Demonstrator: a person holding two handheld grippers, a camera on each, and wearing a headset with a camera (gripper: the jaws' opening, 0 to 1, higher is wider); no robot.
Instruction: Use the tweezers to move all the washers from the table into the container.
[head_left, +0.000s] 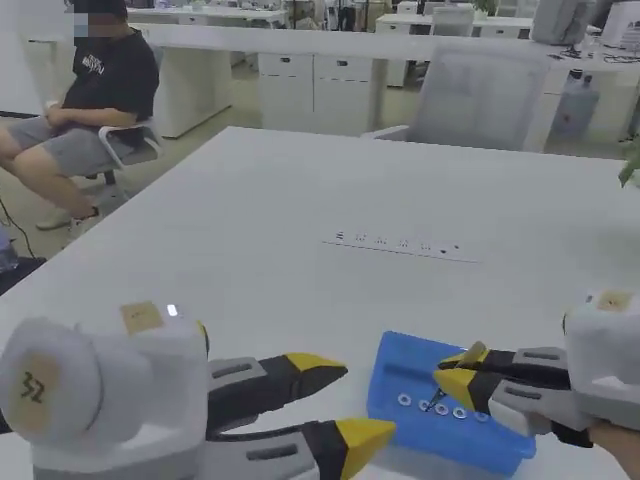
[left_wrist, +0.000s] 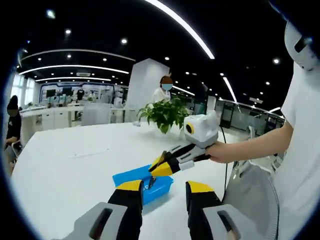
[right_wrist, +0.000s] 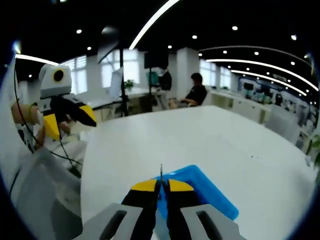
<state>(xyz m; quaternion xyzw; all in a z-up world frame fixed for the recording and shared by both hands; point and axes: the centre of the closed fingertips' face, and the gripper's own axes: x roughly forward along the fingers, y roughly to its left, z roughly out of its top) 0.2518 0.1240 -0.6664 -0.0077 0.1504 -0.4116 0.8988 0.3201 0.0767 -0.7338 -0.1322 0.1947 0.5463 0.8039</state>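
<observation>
A blue container (head_left: 408, 358) lies on the white table (head_left: 300, 200) near the front edge, with several small metal washers (head_left: 441, 409) in a row inside it. My right gripper (head_left: 460, 371) is shut on thin tweezers (head_left: 436, 398), whose tip points down into the container next to the washers. In the right gripper view the tweezers (right_wrist: 161, 175) stick out between the closed jaws of the right gripper (right_wrist: 161, 187) above the container (right_wrist: 210, 192). My left gripper (head_left: 345, 400) stands open just left of the container, holding nothing. In its own view the left gripper (left_wrist: 165, 190) faces the container (left_wrist: 130, 176).
A person (head_left: 90, 90) sits on a chair beyond the table's far left corner. A grey office chair (head_left: 480, 100) stands at the far side. A socket strip (head_left: 400, 245) is set into the table's middle. A potted plant (left_wrist: 167, 112) stands at one table end.
</observation>
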